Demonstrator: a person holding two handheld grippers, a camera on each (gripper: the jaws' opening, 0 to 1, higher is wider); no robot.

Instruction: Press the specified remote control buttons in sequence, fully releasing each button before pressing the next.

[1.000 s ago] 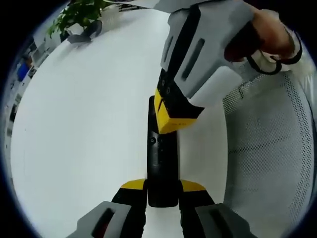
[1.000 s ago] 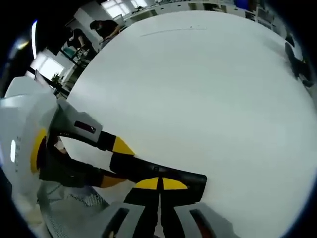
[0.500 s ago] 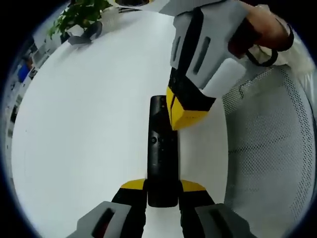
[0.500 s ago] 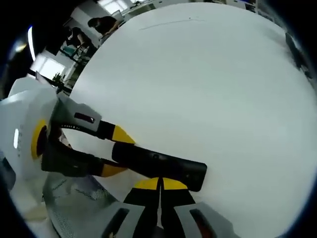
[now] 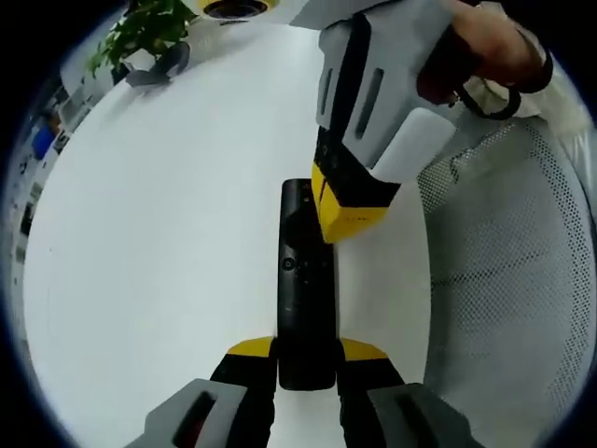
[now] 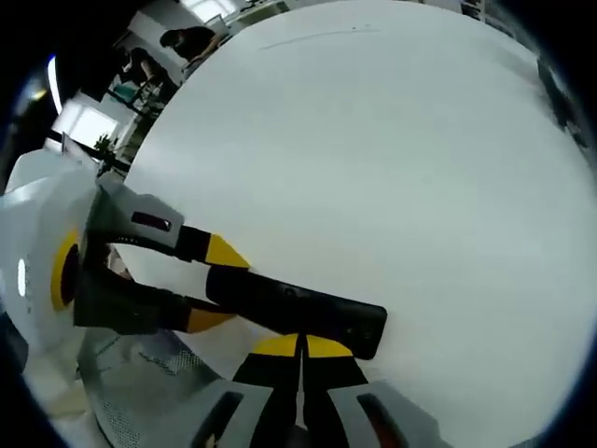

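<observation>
A long black remote control (image 5: 304,308) lies lengthwise on the white table (image 5: 159,233). My left gripper (image 5: 306,349) is shut on its near end, with a yellow-tipped jaw on either side. My right gripper (image 5: 347,222) comes down from the upper right with its yellow tips together, shut on nothing. Those tips hang at the right edge of the remote's far half, and I cannot tell whether they touch it. In the right gripper view the remote (image 6: 298,308) runs crosswise just beyond my right gripper (image 6: 301,343), and the left gripper (image 6: 216,285) clamps its left end.
A white mesh chair (image 5: 504,280) stands close at the right of the table edge. A potted plant (image 5: 149,28) and a grey object (image 5: 154,67) sit at the far left. Dark items (image 6: 560,107) lie near the table's far right. People sit in the background (image 6: 187,47).
The right gripper's shut tips have drawn back up and to the right off the middle of the remote, uncovering its far end. The left gripper keeps its hold, unmoved.
</observation>
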